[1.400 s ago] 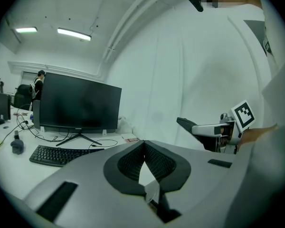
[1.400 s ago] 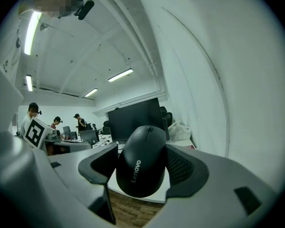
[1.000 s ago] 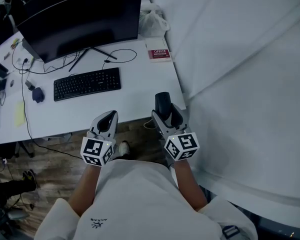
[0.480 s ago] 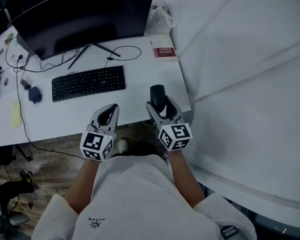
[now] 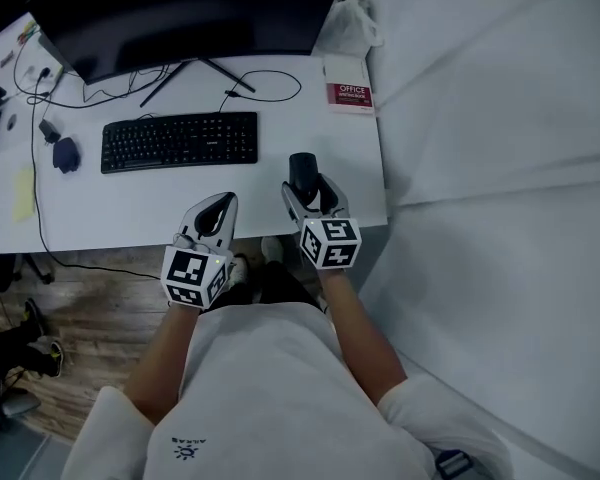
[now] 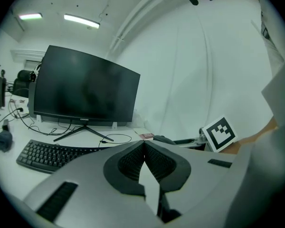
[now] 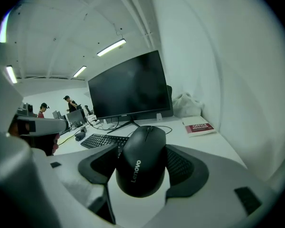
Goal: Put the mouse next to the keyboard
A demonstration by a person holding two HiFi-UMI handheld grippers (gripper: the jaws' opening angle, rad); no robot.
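The black keyboard (image 5: 180, 140) lies on the white desk (image 5: 120, 208) in front of the monitor. My right gripper (image 5: 305, 180) is shut on the black Lenovo mouse (image 5: 301, 169), holding it just above the desk's front right part, a short way right of the keyboard. In the right gripper view the mouse (image 7: 142, 158) sits clamped between both pads, with the keyboard (image 7: 102, 140) beyond it to the left. My left gripper (image 5: 218, 208) hovers at the desk's front edge below the keyboard, shut and empty; its pads (image 6: 133, 163) meet with nothing between them.
A large dark monitor (image 5: 190, 8) stands at the back with cables (image 5: 265, 83) trailing from it. A red booklet (image 5: 347, 95) and a white bag (image 5: 355, 18) sit at the far right corner. A small dark blue object (image 5: 66, 153) lies left of the keyboard. White sheeting (image 5: 500, 168) flanks the desk's right side.
My right gripper has carried the mouse forward and left over the desk, closer to the keyboard's right end. The left gripper has stayed shut near the front edge.
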